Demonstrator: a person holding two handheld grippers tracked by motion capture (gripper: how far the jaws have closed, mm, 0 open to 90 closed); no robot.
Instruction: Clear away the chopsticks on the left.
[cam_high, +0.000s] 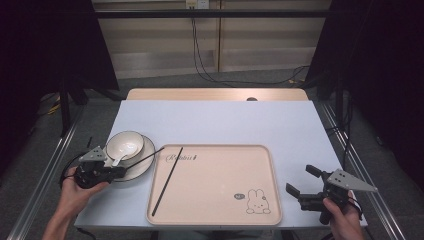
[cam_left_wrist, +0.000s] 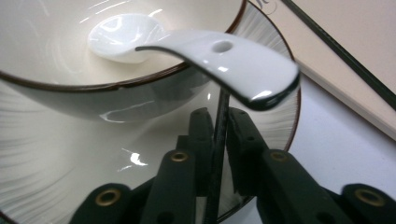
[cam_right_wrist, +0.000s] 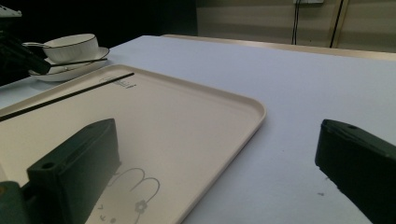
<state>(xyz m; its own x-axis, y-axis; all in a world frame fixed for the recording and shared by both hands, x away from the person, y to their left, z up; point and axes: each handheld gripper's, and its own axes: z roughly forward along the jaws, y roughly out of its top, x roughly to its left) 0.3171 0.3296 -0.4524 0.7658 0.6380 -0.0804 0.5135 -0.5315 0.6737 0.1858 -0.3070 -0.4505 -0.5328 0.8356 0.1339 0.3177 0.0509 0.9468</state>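
Left tool, near left edge of the surface: jaws pinching one black chopstick, its long axis running rightward to the tray. Right tool, near right corner: spread, idle. Beyond: second chopstick on the tray; one bowl, one spoon, one plate.

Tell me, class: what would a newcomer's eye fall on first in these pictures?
Probably the big beige tray at the table's near middle, with a rabbit drawing in its near right corner and one black chopstick lying on its left part. To its left, a bowl holding a white spoon sits on a plate, where the left gripper pinches a second chopstick. The right gripper hangs open beside the tray.
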